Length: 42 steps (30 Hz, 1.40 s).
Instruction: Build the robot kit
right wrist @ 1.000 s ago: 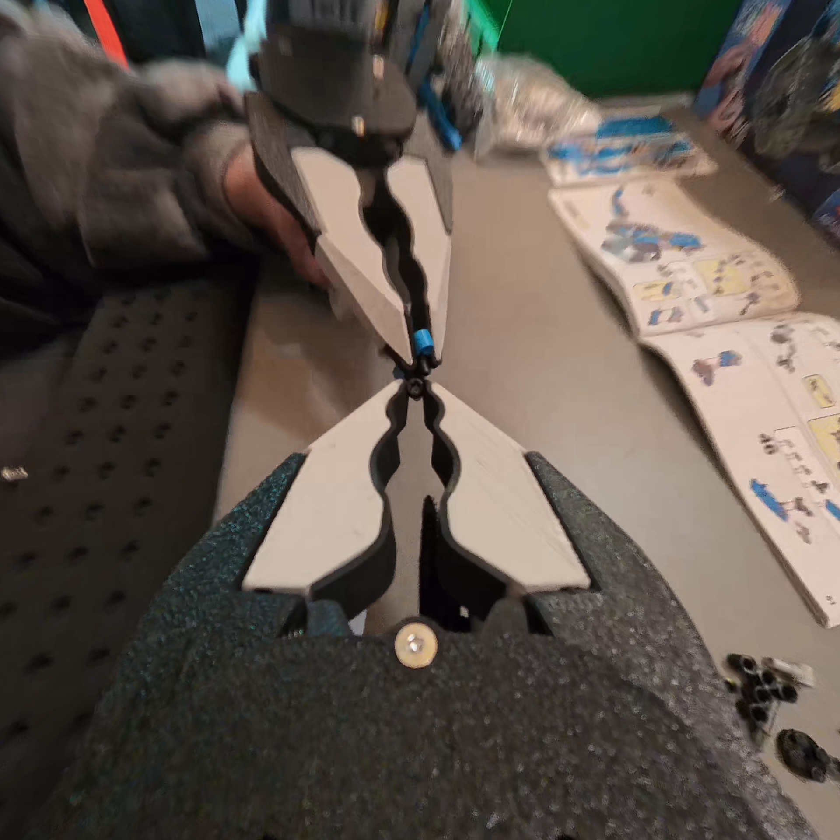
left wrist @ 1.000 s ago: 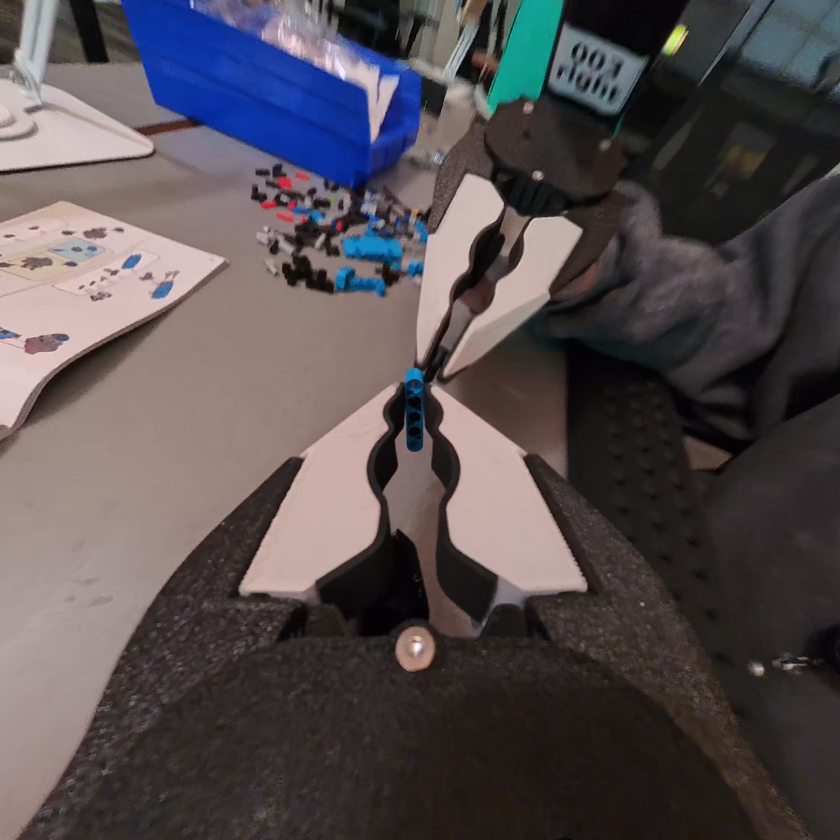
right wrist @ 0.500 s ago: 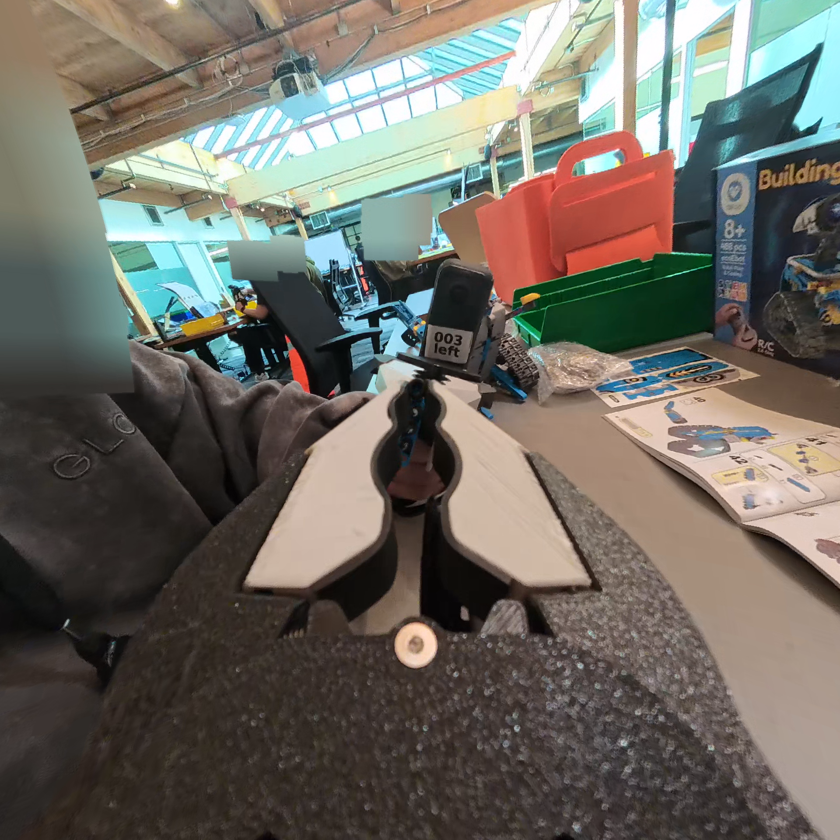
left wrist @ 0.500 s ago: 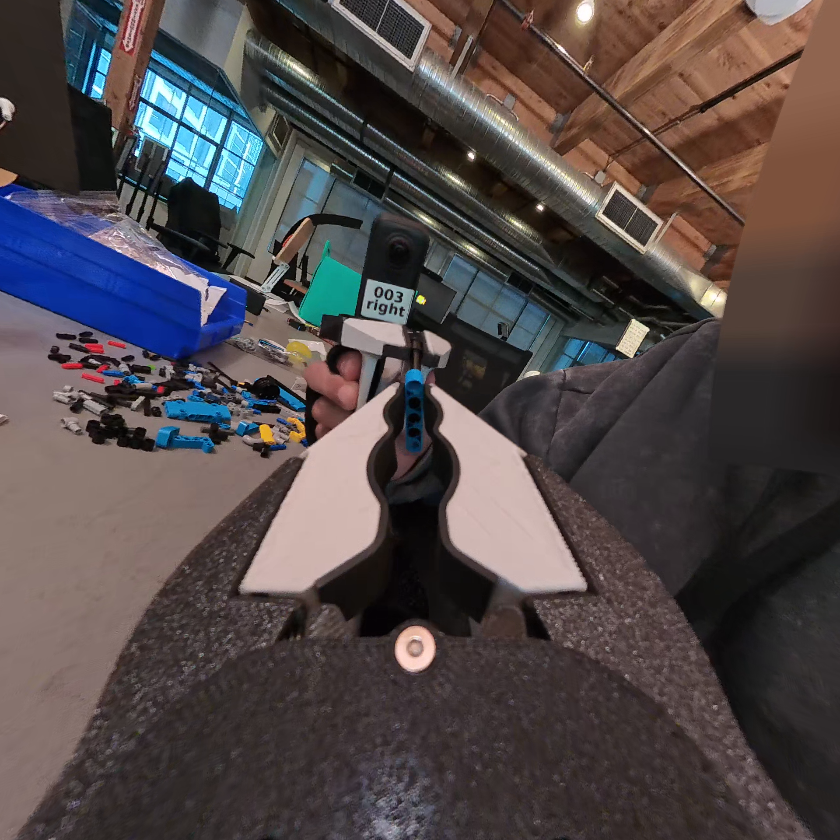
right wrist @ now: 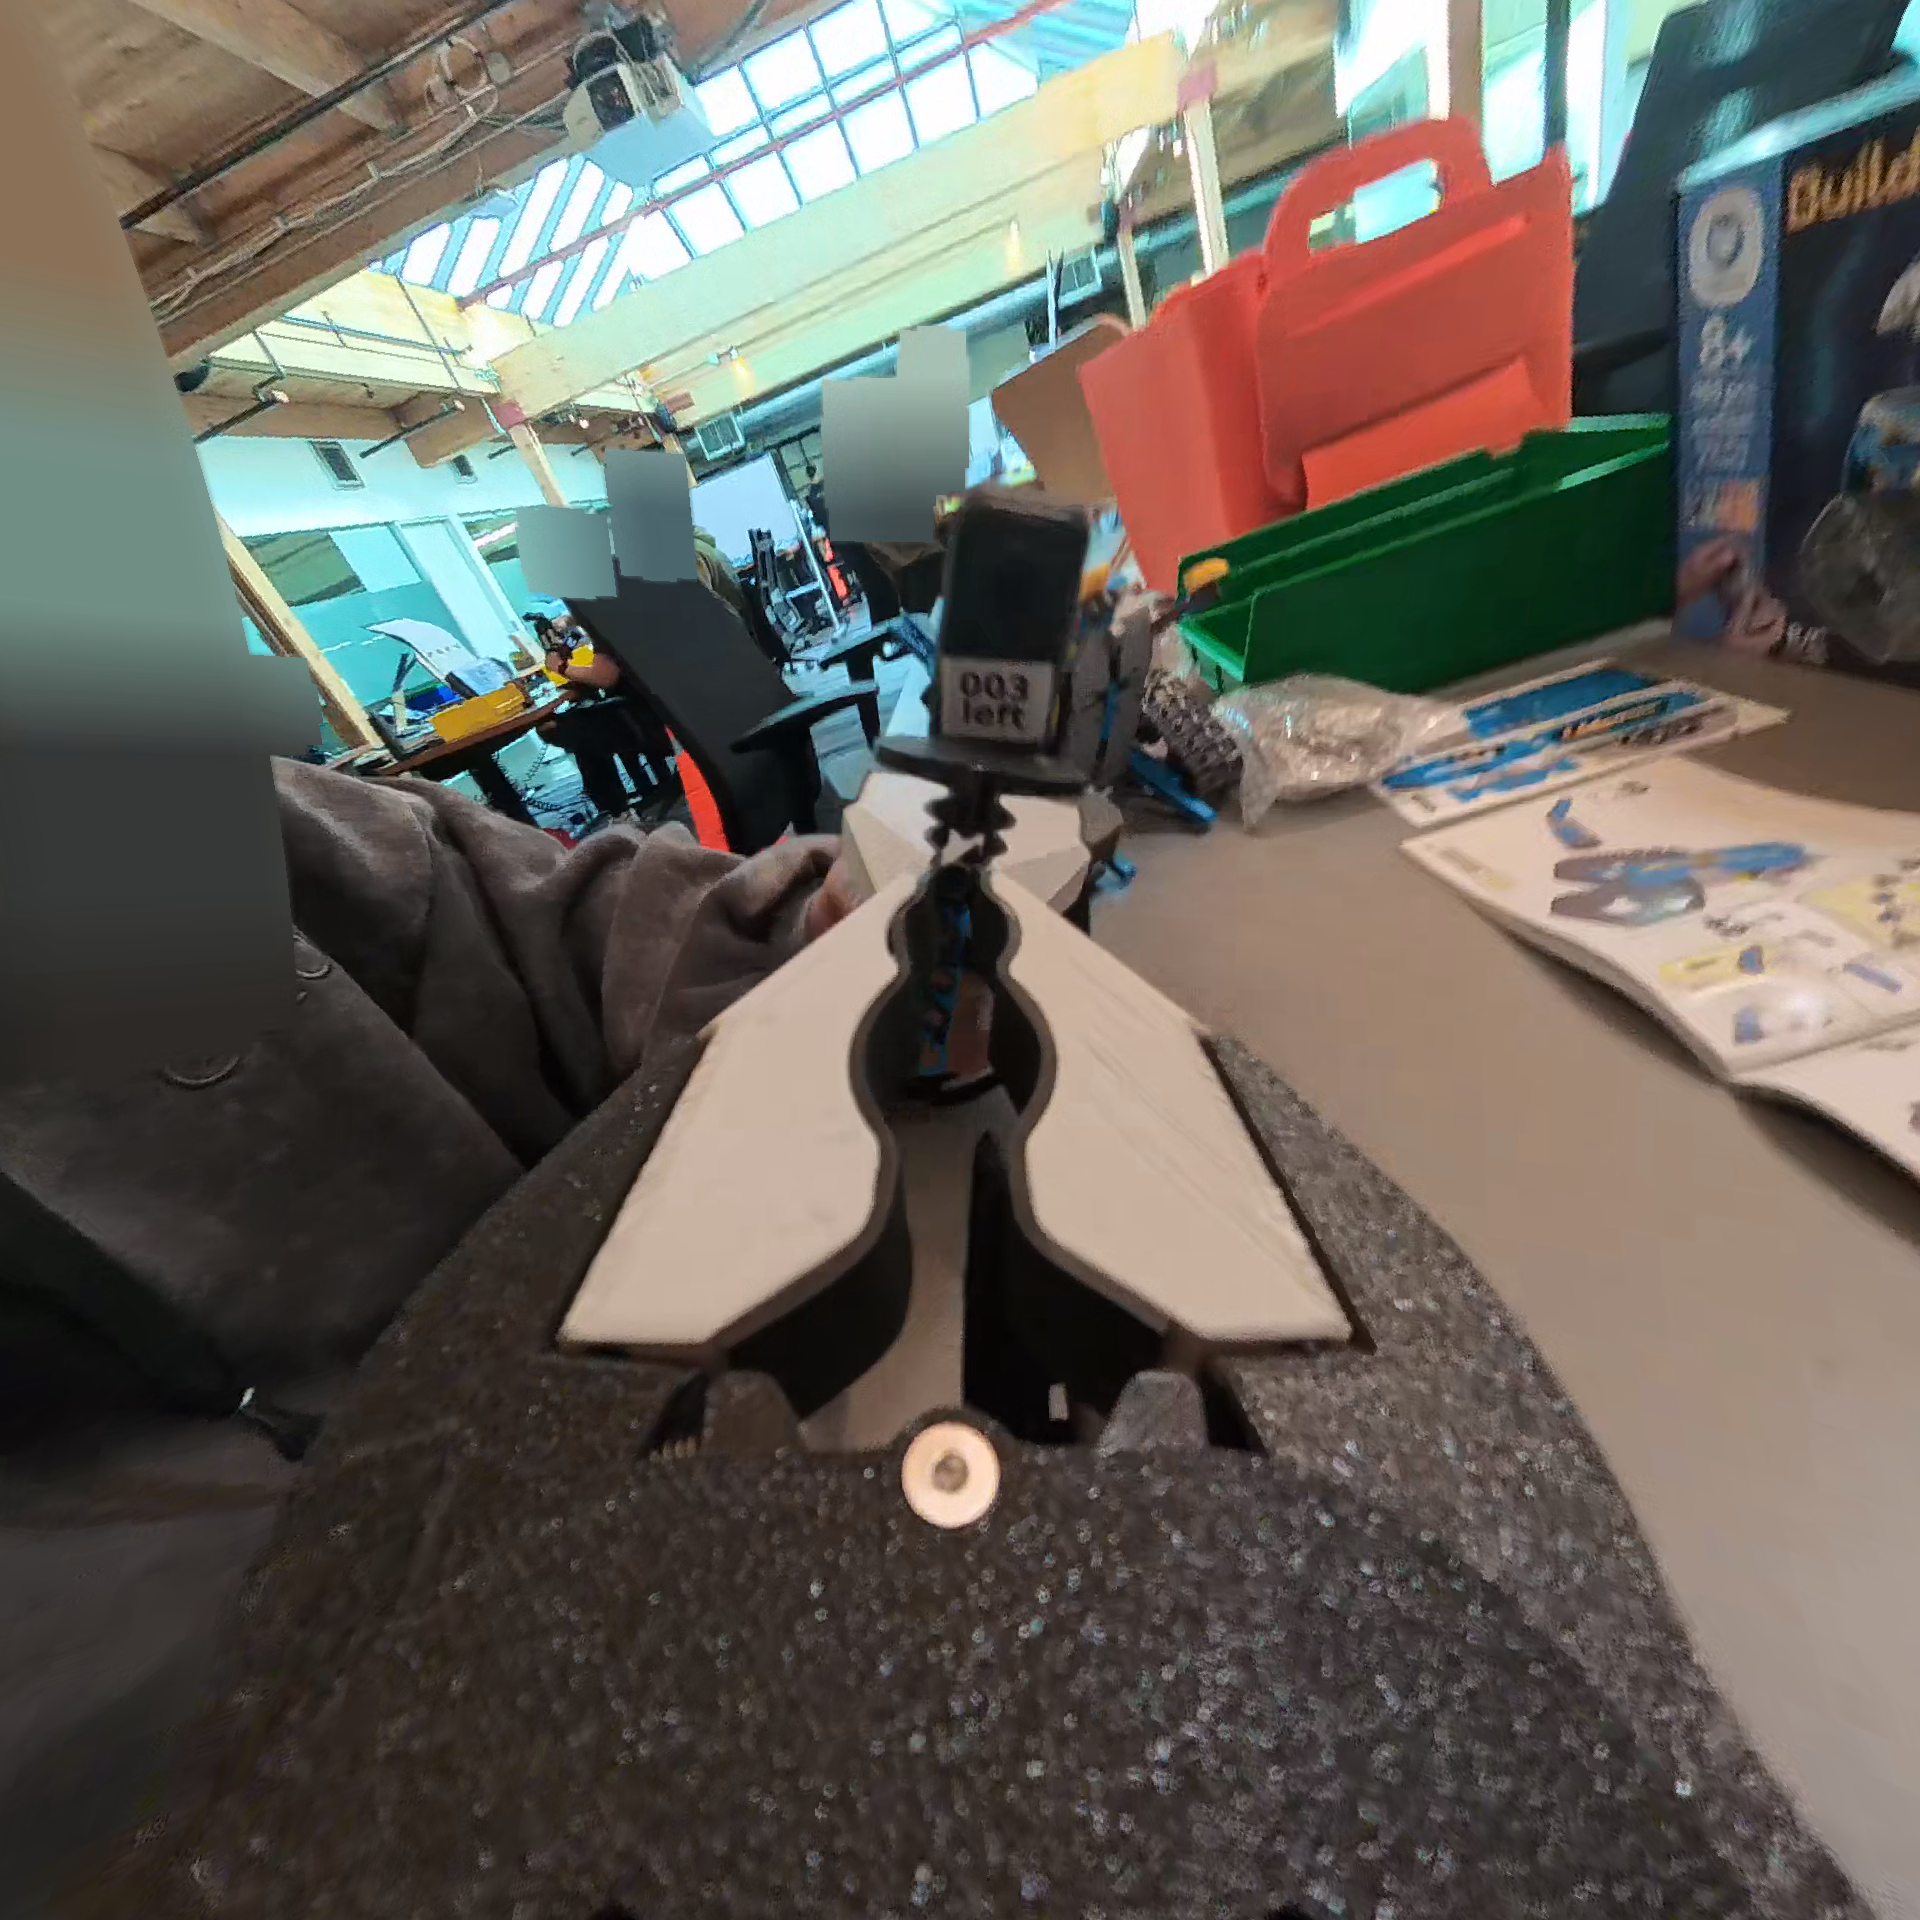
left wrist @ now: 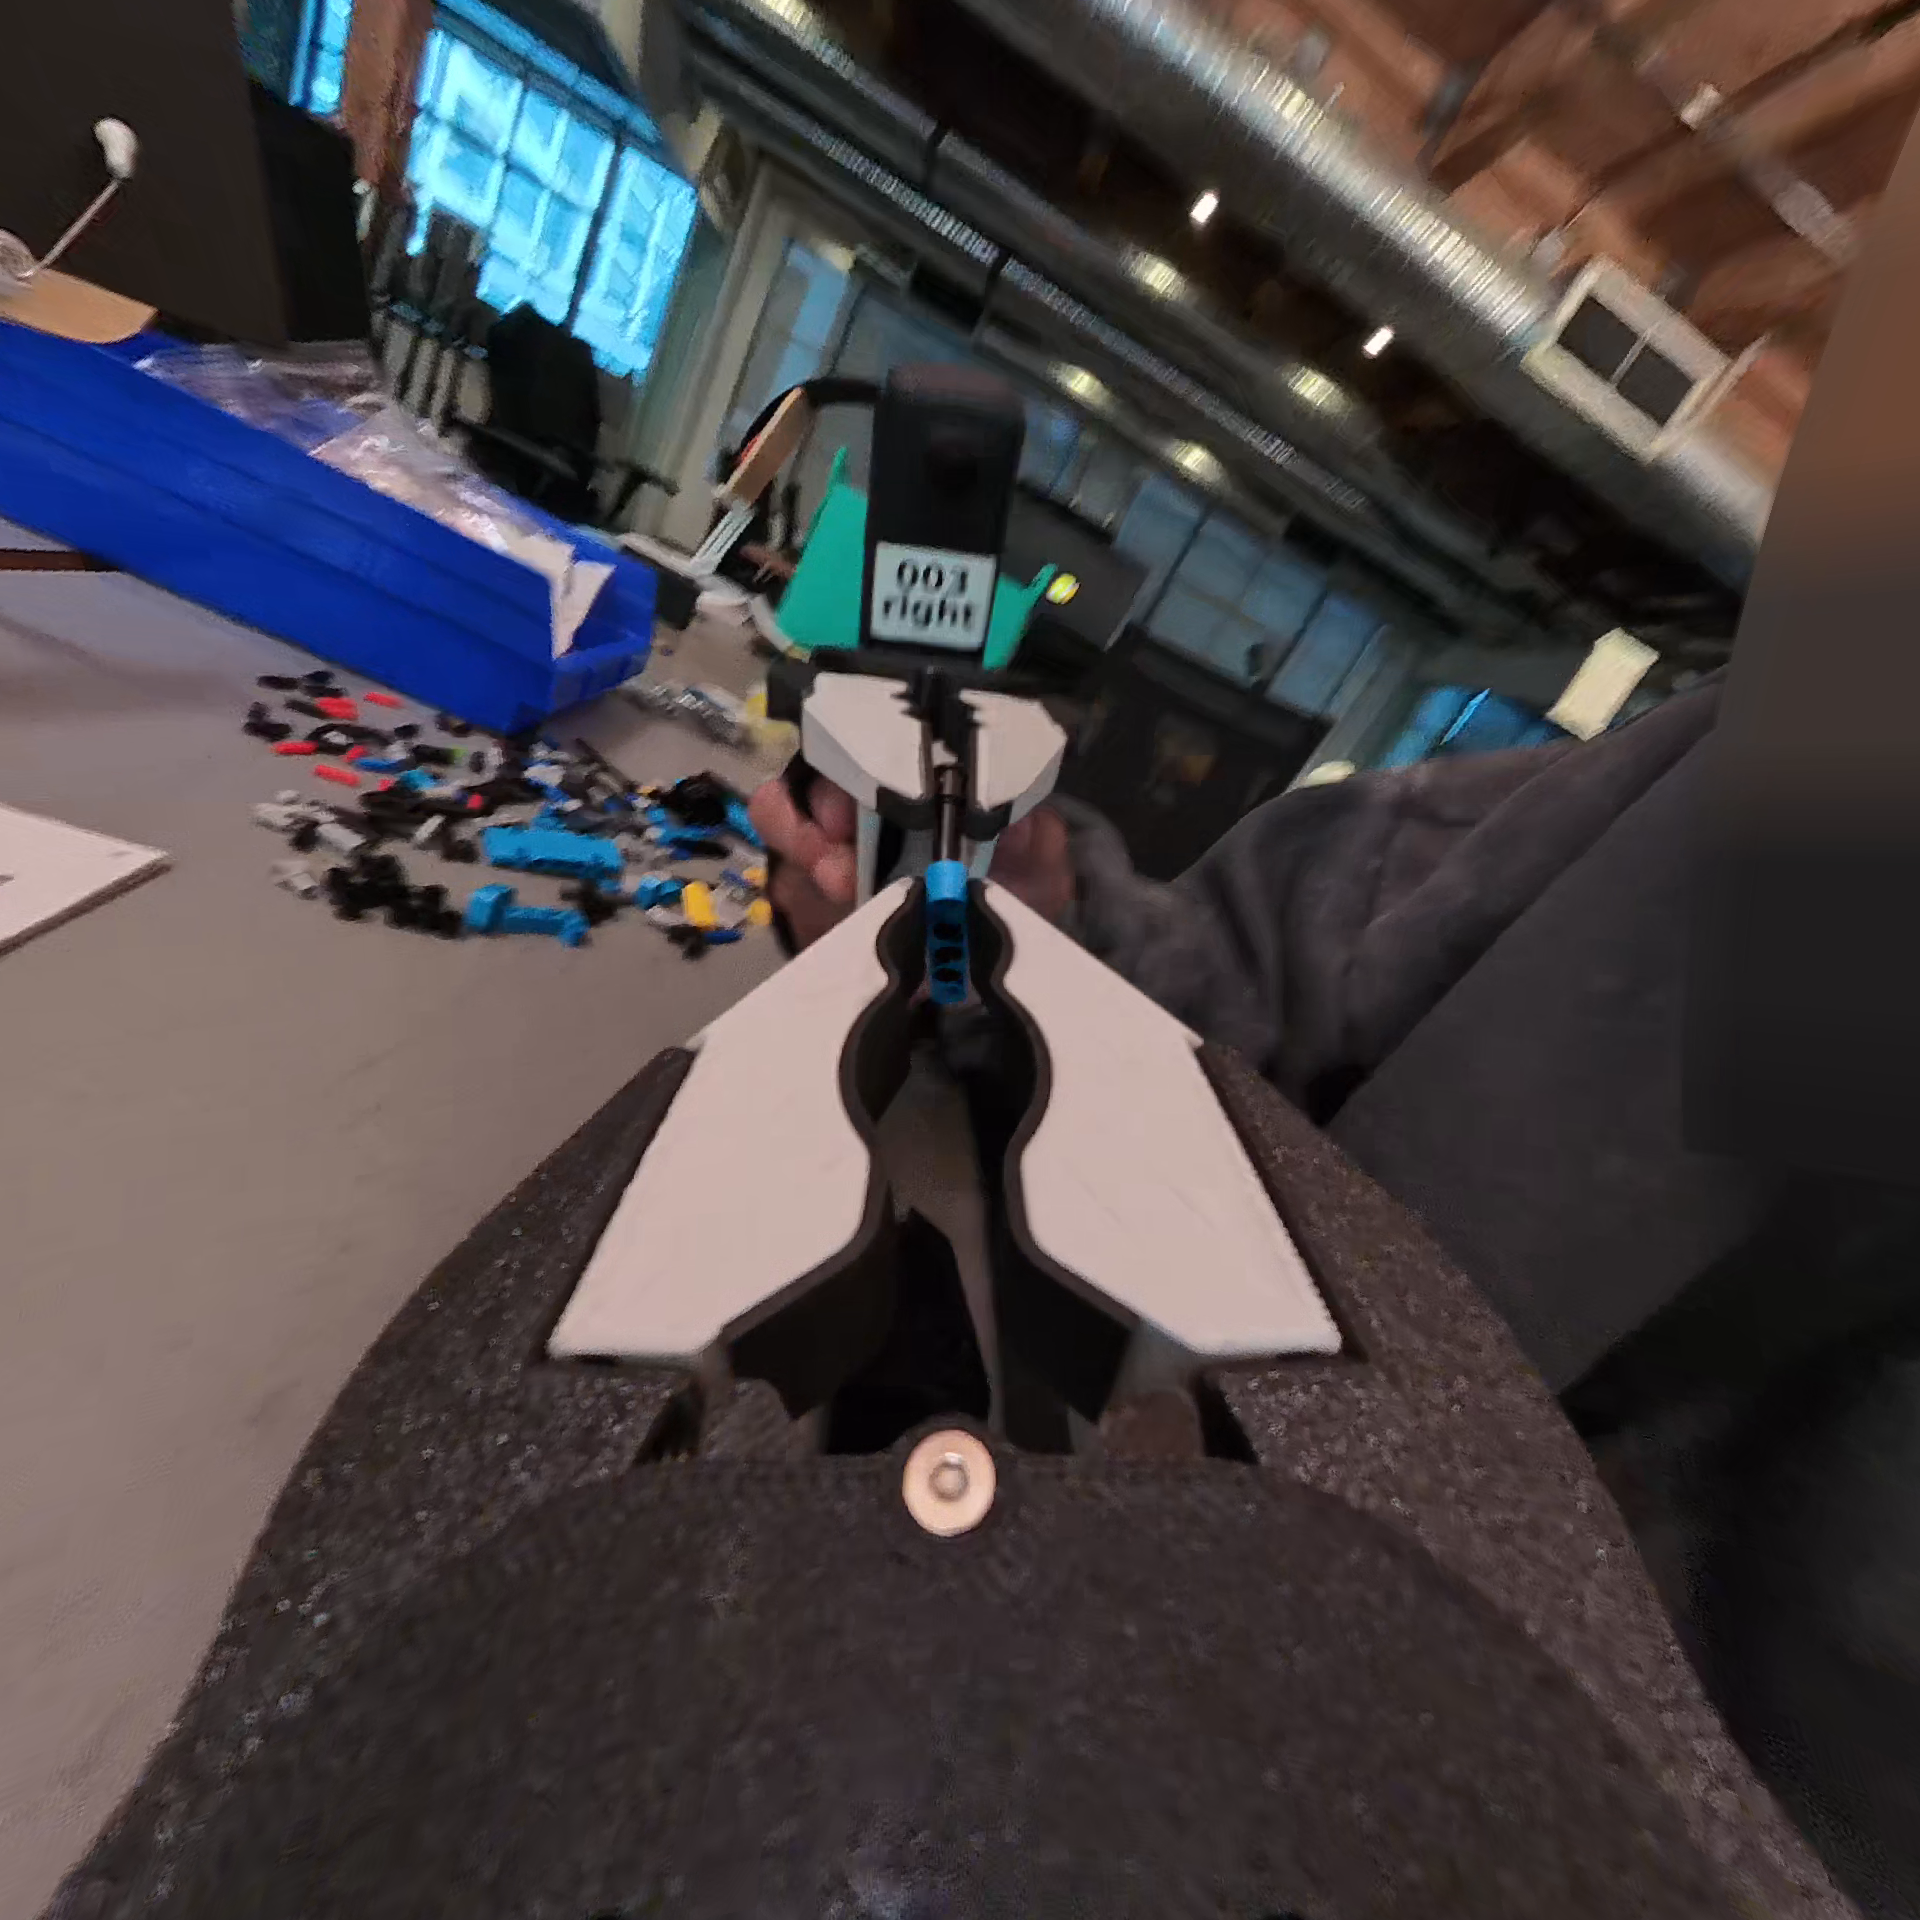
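Both claws lifted off counter (left wrist: 208, 1091) since earlier frame, now level, tip to tip; left claw (left wrist: 943, 914) closed on blue beam (left wrist: 945, 940); right claw (right wrist: 951, 883) pinches thin black pin, opposite beam; beam light, rigid, slick; grip flat sides mid-length.

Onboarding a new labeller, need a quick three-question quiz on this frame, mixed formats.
1. True or false: the left gripper has its fingers shut on a short blue plastic beam with round holes.
2. Multiple choice: the heap of small black, blue and red plastic building parts lies A) inside the long blue plastic bin, B) on the grey tabletop beside that bin, C) on the open instruction booklet.
3. Fill in: the right gripper grips a thin black ____.

Key: 1 true; 2 B; 3 pin.
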### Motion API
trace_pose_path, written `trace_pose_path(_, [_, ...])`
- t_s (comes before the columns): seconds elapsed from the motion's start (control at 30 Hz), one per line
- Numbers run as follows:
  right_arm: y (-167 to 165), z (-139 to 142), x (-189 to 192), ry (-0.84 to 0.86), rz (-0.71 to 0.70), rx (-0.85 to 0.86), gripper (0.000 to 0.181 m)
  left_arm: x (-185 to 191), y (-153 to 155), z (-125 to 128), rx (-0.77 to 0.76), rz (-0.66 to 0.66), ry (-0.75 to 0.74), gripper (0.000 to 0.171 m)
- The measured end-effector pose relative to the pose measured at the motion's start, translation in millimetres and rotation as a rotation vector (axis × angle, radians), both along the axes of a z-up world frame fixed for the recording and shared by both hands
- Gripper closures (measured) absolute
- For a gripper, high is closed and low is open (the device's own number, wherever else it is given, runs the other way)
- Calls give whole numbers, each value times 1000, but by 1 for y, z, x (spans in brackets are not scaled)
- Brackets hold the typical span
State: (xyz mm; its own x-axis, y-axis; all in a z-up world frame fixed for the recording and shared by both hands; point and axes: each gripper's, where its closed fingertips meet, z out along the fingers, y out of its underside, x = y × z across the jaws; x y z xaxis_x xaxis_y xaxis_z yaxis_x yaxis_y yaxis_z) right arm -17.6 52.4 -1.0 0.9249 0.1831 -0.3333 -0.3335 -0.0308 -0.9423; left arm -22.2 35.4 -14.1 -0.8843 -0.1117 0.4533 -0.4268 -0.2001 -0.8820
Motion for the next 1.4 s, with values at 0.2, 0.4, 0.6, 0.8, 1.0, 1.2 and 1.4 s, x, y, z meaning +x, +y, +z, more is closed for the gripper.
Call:
trace_pose_path(0.2, [-4,-24,5,121,48,-103,177,7,-6,-22,197,98,-92,166])
trace_pose_path(0.4, [-5,-36,9,74,13,-194,176,12,-6,-35,284,133,-101,166])
trace_pose_path(0.6, [-7,-41,9,201,72,-191,177,12,-7,-35,294,140,-116,166])
trace_pose_path(0.8, [-8,-48,14,189,51,-221,176,18,-6,-47,362,167,-117,165])
trace_pose_path(1.0, [-13,-70,28,149,-19,-330,176,24,7,-104,706,200,-144,165])
trace_pose_path(1.2, [-20,-81,46,114,-102,-388,176,14,0,-124,811,132,-148,165])
trace_pose_path(1.4, [-18,-83,41,85,-86,-402,175,13,0,-124,806,120,-137,164])
